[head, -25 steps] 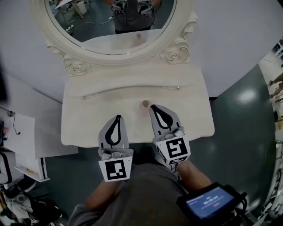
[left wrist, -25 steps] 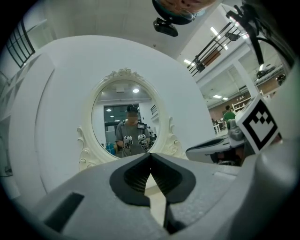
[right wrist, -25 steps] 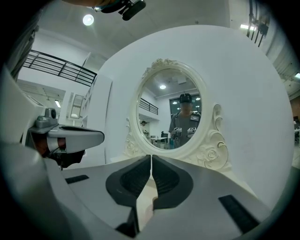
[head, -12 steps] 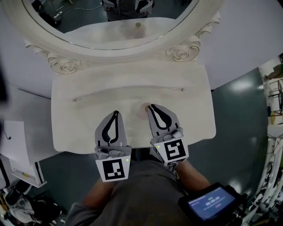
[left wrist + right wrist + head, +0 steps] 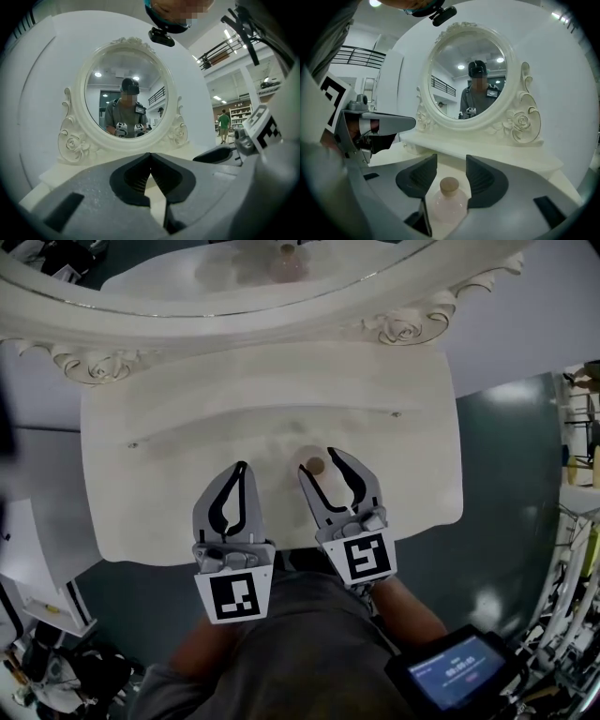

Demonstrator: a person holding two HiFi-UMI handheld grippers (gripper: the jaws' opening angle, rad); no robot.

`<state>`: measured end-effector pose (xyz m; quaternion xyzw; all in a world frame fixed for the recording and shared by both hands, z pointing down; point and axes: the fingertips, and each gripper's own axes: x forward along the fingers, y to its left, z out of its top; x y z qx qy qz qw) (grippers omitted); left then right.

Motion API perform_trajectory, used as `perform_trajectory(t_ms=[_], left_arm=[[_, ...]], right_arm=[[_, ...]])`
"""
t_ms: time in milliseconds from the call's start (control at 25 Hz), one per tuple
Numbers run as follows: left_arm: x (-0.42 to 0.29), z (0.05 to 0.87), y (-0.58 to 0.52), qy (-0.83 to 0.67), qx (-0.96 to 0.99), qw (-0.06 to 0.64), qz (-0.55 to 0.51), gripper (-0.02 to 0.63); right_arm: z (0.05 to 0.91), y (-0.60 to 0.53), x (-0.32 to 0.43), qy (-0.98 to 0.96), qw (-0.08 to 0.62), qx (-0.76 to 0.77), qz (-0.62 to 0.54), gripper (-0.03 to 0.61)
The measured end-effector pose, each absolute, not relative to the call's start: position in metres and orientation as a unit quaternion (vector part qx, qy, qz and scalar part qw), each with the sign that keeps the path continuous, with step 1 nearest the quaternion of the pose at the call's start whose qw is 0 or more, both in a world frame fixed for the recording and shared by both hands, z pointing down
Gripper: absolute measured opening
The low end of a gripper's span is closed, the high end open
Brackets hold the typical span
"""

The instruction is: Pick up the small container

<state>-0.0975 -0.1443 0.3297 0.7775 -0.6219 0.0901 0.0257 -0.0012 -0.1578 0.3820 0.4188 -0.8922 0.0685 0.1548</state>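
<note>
The small, round, pale-pink container (image 5: 448, 202) with a tan cap stands upright between the opening jaws of the right gripper (image 5: 451, 164), not yet pinched.

Between the right gripper's (image 5: 451, 165) opening jaws: small container (image 5: 446, 206), frosted translucent pink, smooth, with 1 matt cork-like cap (image 5: 449, 185). Beneath the jaws, table (image 5: 511, 152) in smooth matt cream paint. Beyond them, glossy mirror (image 5: 468, 79) glass in carved cream frame (image 5: 520, 122). Jaw pads (image 5: 419, 176) ribbed, matt black.
</note>
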Motion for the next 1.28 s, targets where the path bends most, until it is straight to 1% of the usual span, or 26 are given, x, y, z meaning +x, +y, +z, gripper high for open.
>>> perform_trajectory(t_ms=[320,600,1200,1280], left_arm=[[-0.108,0.369,-0.153,-0.623,0.772,0.060,0.110,0.011],[-0.109,0.397,-0.154,-0.614,0.775,0.082,0.128,0.011],[-0.106,0.418,-0.159,-0.596,0.785,0.097,0.141,0.011],[-0.106,0.418,-0.160,-0.595,0.786,0.096,0.139,0.011]], right_arm=[[0.425,-0.156,-0.003,-0.882,0.189,0.425,0.074,0.181],[0.447,-0.156,-0.003,-0.873,0.204,0.436,0.075,0.181],[0.450,-0.158,-0.006,-0.872,0.182,0.447,0.079,0.181],[0.450,-0.158,-0.007,-0.872,0.183,0.447,0.076,0.173]])
